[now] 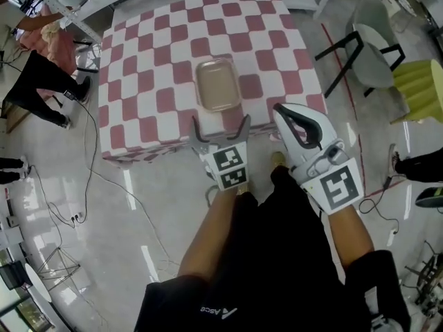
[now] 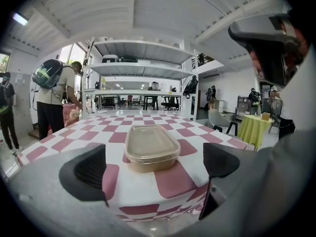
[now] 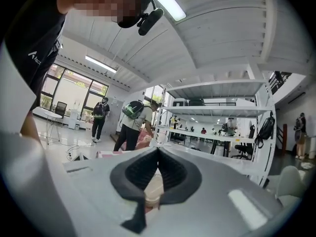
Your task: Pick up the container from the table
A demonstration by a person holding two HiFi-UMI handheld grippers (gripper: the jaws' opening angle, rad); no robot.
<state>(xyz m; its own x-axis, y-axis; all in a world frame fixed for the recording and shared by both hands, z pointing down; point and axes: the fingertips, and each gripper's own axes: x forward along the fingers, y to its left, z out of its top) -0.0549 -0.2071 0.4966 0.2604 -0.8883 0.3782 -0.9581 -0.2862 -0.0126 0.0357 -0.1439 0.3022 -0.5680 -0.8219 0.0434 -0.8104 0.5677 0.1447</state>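
A shallow tan container (image 1: pixel 217 84) with a clear lid rests on the pink-and-white checked table (image 1: pixel 152 68), close to its near edge. My left gripper (image 1: pixel 221 124) hovers at that edge just short of the container, jaws spread wide with nothing between them. In the left gripper view the container (image 2: pixel 150 147) sits straight ahead, beyond the two dark pads (image 2: pixel 88 171), with my left gripper (image 2: pixel 154 166) apart from it. My right gripper (image 1: pixel 279 109) is off the table's near right corner, jaws shut and empty. In the right gripper view my right gripper (image 3: pixel 158 154) shows its pads pressed together.
Grey chairs (image 1: pixel 370 43) and a yellow-green covered stand (image 1: pixel 419 87) are to the right of the table. People stand at the left (image 1: pixel 41 75), with cables (image 1: pixel 88 159) on the shiny floor. A white shelving rack (image 2: pixel 143 73) and a person with a backpack (image 2: pixel 52 100) stand behind the table.
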